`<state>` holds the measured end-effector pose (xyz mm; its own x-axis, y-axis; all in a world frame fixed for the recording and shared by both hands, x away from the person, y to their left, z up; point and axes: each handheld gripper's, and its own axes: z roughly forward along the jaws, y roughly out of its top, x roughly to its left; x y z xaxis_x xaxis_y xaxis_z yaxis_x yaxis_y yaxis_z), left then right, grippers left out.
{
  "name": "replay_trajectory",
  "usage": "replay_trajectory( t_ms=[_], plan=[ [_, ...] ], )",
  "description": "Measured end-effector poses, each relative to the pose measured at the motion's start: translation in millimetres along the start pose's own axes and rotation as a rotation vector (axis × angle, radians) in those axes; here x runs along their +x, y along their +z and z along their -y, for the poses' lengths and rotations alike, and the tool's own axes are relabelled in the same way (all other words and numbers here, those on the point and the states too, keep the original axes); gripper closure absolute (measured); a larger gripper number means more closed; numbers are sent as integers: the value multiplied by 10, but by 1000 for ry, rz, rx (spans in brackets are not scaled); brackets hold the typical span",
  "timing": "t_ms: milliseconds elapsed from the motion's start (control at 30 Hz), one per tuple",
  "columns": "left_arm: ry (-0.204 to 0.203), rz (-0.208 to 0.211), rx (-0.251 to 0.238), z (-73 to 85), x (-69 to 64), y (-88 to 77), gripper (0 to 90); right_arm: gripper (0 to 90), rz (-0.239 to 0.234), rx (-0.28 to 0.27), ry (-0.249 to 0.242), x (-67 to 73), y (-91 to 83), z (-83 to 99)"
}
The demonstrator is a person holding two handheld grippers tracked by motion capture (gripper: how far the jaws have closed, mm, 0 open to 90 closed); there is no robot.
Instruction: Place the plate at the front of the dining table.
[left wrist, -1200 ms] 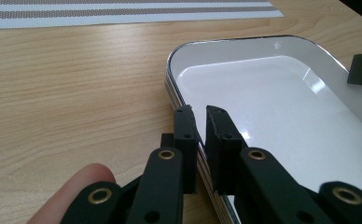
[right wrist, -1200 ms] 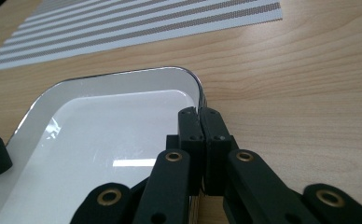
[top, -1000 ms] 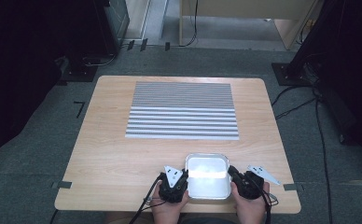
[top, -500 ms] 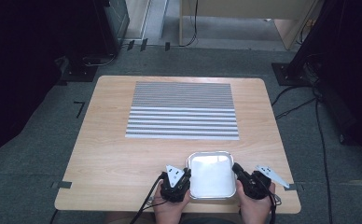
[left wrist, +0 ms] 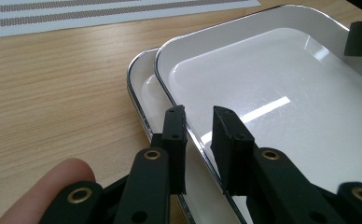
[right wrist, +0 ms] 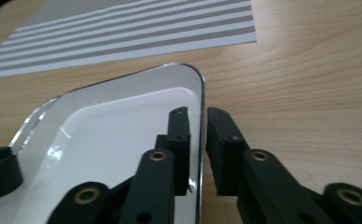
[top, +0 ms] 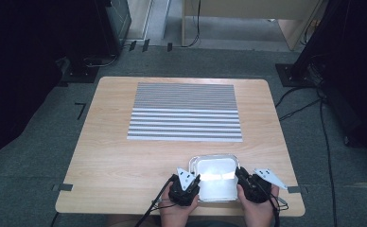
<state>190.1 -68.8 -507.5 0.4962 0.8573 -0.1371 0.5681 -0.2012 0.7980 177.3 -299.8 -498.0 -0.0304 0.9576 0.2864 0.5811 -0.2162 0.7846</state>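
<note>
The upper tray [left wrist: 263, 84] has been drawn nearer the table's near edge [top: 125, 208], off the lower tray [left wrist: 144, 93]. Its left rim is straddled by the left gripper [left wrist: 198, 123], its right rim clamped by the right gripper [right wrist: 196, 123]. Bare wood is left before the striped mat [top: 185, 111].

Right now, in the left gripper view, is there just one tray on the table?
No: a second tray lies under the upper tray, its rim showing at the side.
</note>
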Motion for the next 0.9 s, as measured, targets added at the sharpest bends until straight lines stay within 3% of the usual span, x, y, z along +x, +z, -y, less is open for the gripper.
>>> replay_trajectory(
  t_ms=[67, 200, 333, 433, 600, 900],
  plan=[
    [-3, 2, 0, 0, 0, 2, 753, 845, 24, 9, -5, 3, 17, 7],
    [-8, 11, 3, 1, -1, 6, 735, 887, 23, 19, 21, 4, 39, 17],
    [-23, 22, 0, -4, -3, 6, 701, 900, 3, 5, 127, -54, 53, 22],
    [-35, 39, -8, -21, 14, -4, 691, 900, -2, -5, 164, -83, 44, 28],
    [-62, 30, -42, -58, 44, -25, 761, 900, -7, -42, 159, -40, 12, 30],
    [-129, 7, -84, -154, 162, -96, 855, 896, -28, -53, 118, 80, -19, 6]
  ],
)
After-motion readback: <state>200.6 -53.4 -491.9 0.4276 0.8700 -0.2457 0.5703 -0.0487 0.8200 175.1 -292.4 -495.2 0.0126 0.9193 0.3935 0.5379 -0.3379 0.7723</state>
